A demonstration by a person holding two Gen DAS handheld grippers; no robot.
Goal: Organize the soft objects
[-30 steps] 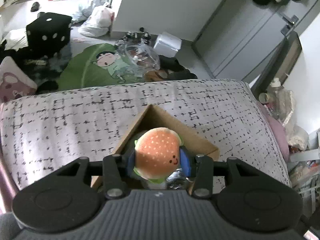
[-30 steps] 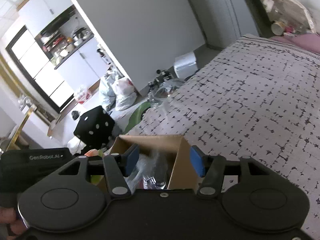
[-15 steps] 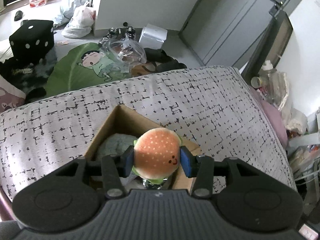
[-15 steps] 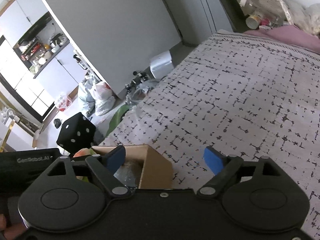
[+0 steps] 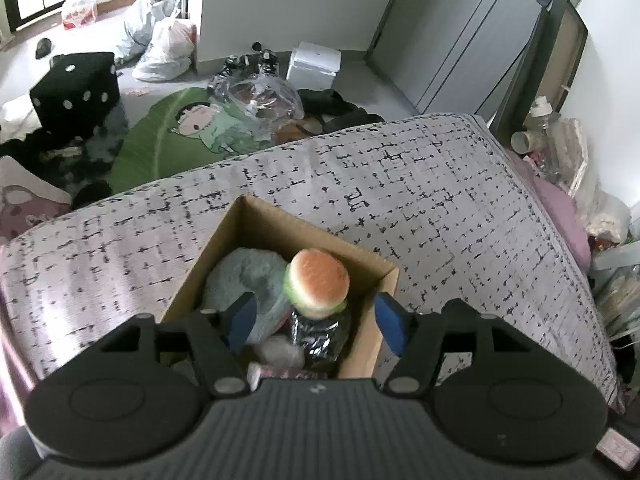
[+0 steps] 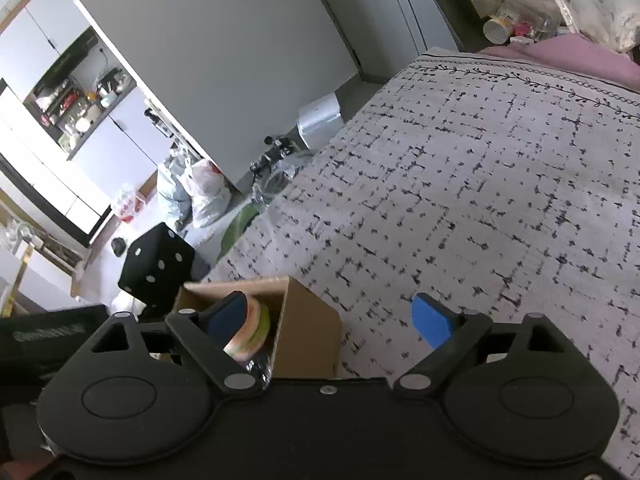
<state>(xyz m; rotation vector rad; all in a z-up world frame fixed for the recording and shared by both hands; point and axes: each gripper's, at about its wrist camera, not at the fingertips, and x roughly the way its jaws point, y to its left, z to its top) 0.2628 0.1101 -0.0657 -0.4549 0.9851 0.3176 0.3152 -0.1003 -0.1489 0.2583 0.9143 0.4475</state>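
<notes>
Both claws stand with their blue-padded fingers spread apart and nothing between them. Left claw (image 5: 316, 322) hangs over the open brown cardboard box (image 5: 260, 224), its left pad above the box interior and its right pad just outside the box's right wall. Directly ahead of it and between the pads, though touching neither, sits the round plush hamburger with an orange bun and green lettuce edge (image 5: 318, 282), resting inside the box on a crinkled black shiny wrapper (image 5: 320, 332). To the burger's left, also in the box, lies a grey-blue fuzzy plush (image 5: 244, 276).

Right claw (image 6: 330, 318) is beside the same box (image 6: 308, 324): its left pad is over the box opening, close against the hamburger (image 6: 252, 330), and its right pad hovers over the bedcover. Whether that left pad touches the toy cannot be told.

The box stands on a pale bedspread with a black broken-grid print (image 5: 420, 184). Ahead of the left claw, on the floor past the bed's edge, are a green leaf-shaped rug with a cartoon child (image 5: 176, 136) and a black cube cushion with white dots (image 5: 76, 88).
</notes>
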